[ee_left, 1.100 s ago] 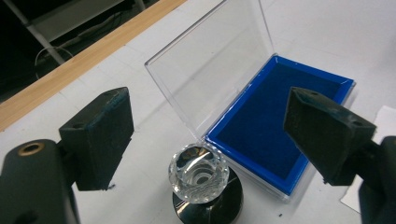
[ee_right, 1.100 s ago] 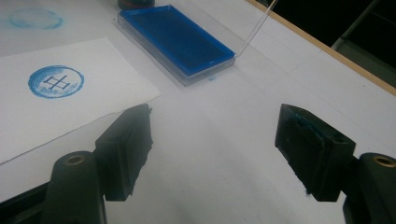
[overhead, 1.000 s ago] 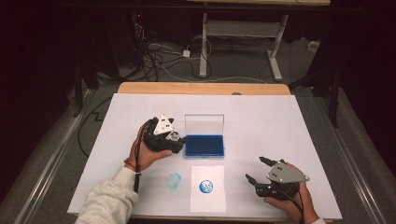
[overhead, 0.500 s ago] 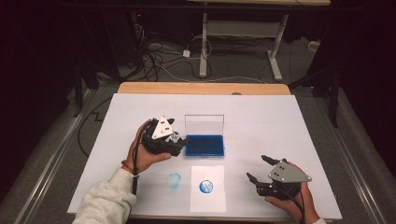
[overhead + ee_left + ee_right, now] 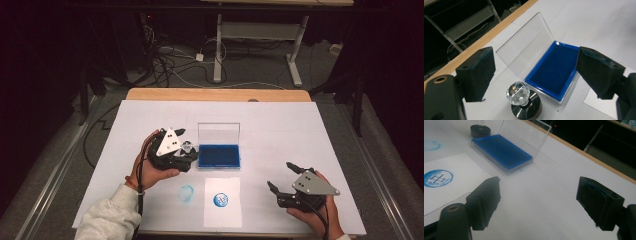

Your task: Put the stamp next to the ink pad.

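Left tongs [image 5: 534, 75] open; crystal-knobbed stamp [image 5: 520, 96] stands on table [image 5: 280, 125] between their jaws, untouched, blue ink pad [image 5: 555, 68] just beyond. Right tongs [image 5: 536, 202] open, empty, well apart.

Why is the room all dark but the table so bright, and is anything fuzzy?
In the high view, light falls on the white table while the floor behind stays dim. In the left gripper view, the crystal-topped stamp glints and the clear lid shows pale glare. In the right gripper view, the near jaws look soft and the ink pad sharper.
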A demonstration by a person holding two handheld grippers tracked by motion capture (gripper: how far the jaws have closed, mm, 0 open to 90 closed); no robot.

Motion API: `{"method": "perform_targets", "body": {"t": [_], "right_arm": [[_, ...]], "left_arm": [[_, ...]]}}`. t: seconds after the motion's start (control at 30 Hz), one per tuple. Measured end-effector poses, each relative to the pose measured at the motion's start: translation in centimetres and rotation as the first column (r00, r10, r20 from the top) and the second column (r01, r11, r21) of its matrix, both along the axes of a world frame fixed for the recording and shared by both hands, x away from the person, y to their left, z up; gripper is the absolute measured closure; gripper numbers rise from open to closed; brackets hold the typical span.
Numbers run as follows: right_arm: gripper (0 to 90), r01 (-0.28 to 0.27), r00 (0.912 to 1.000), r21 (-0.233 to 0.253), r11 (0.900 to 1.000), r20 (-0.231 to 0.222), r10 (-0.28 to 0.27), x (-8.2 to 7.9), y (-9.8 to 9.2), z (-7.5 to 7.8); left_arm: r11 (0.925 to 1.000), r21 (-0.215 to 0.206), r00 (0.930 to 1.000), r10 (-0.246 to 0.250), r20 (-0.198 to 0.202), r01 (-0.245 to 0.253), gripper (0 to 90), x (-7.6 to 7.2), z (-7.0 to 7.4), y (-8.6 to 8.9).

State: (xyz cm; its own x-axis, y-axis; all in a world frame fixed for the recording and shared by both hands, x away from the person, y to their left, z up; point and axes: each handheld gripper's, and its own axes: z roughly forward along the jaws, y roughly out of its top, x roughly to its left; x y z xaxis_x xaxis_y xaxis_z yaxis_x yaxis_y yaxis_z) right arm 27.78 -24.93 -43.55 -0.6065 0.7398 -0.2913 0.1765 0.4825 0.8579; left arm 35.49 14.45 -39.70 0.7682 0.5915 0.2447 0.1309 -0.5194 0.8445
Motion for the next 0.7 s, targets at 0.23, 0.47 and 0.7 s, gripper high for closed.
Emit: {"method": "perform_targets", "body": {"t": [0.23, 0.47, 0.7], "right_arm": [[18.3, 0.02, 0.9997, 0.013, 1.0, 0.014, -0.02, 0.0, -0.2, 0.2], [18.5, 0.023, 0.9995, 0.012, 1.0, 0.02, -0.023, -0.1, -0.2, 0.3], [19.1, 0.021, 0.9997, 0.008, 1.0, 0.016, -0.021, -0.2, -0.1, 0.2]], "left_arm": [[0.9999, -0.01, 0.9997, -0.007, 0.025, 0.007, 15.8, -1.0, 0.1, 0.4], [1.0, 0.004, 0.998, -0.008, 0.062, 0.008, 15.8, -2.1, 0.0, 0.7], [0.9998, 0.018, 0.9966, -0.001, 0.083, -0.001, 15.7, -3.0, -0.6, 1.4]]}}
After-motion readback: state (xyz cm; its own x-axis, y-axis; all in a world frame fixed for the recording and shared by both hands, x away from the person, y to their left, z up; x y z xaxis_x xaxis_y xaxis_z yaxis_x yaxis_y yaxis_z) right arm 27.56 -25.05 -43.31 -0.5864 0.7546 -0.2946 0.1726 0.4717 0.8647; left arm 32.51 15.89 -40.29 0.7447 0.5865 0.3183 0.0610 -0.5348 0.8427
